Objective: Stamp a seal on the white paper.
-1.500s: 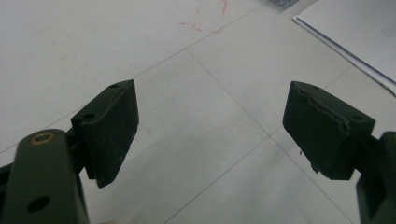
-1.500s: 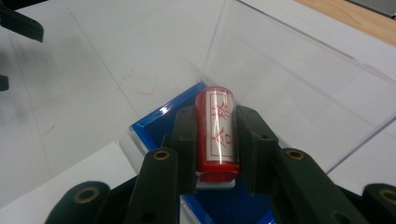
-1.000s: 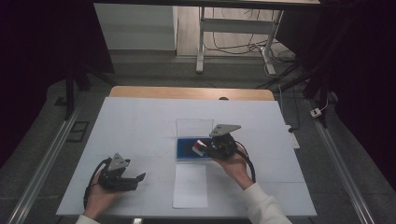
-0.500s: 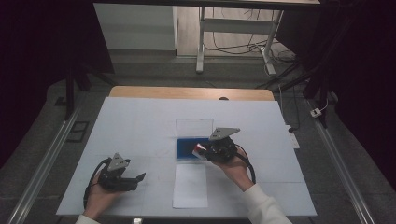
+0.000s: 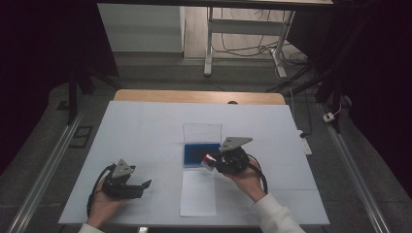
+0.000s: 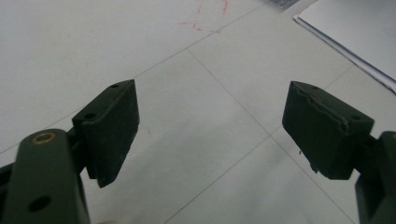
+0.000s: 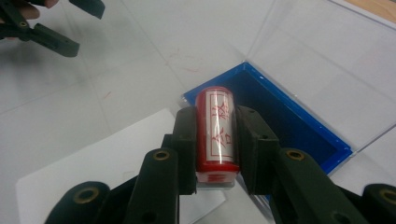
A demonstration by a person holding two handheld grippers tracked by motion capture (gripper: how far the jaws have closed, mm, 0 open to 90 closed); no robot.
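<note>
A wide white sheet-covered table [image 5: 145, 131] with a strip of pale wood at its far edge carries everything here; on it, near the middle, lies a shallow blue rectangular tray [image 5: 199, 153] with its clear plastic lid [image 5: 202, 132] folded open toward the far side; just in front of the tray, toward the person, lies a plain white sheet of paper [image 5: 197, 194].

The right gripper [image 5: 216, 162], black with a grey three-cornered plate on top, is held over the near right corner of the blue tray; in the right gripper view the jaws are drawn in narrow, pads pressed on both sides of a small red cylindrical stamp [image 7: 215, 130] with a white label bearing red characters; the stamp lies lengthwise between the pads, above the tray's near edge [image 7: 261, 93] and the corner of the paper [image 7: 116, 154].

The left gripper [image 5: 138, 187] rests low over bare table at the near left, well apart from the tray; in the left gripper view its fingers [image 6: 114, 126] stand wide apart with nothing between them.
</note>
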